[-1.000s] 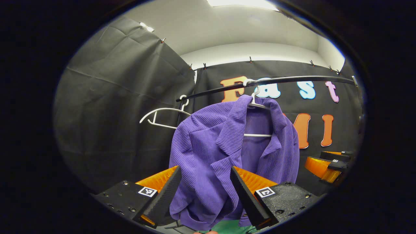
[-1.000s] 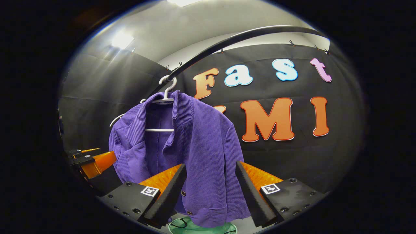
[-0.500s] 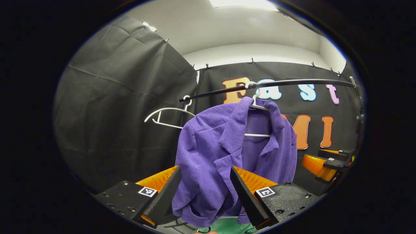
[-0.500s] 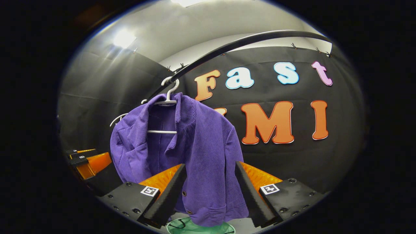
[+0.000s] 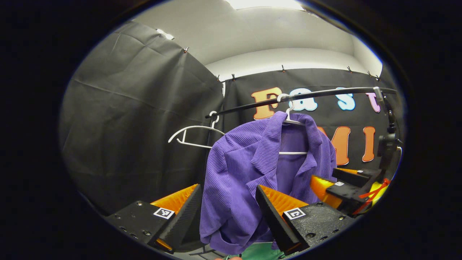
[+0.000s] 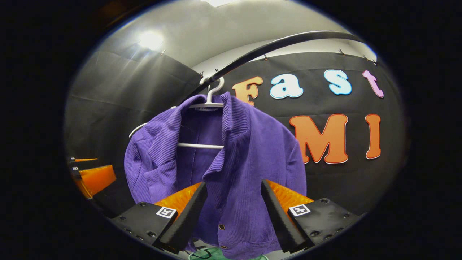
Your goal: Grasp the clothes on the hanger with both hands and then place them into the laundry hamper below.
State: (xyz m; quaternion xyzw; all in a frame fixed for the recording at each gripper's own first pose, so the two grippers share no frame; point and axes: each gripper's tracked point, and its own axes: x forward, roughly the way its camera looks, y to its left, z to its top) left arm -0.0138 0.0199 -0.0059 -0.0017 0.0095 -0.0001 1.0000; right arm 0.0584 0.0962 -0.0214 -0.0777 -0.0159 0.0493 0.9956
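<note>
Two grippers, left gripper point(image 5: 225, 211) and right gripper point(image 6: 231, 211), jaws apart, facing purple jacket point(image 6: 231, 162) hanging lengthwise at centre frame above green hamper point(image 5: 258, 252).

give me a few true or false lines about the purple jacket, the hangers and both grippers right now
1. The purple corduroy jacket hangs on a white plastic hanger hooked over the black rail. True.
2. The left gripper is clamped on the jacket. False: its fingers stand apart, with the jacket beyond them.
3. A second white hanger hangs bare on the rail. True.
4. The jacket is already in the green laundry hamper. False: it is on its hanger, above the hamper.
5. The right gripper is open. True.
</note>
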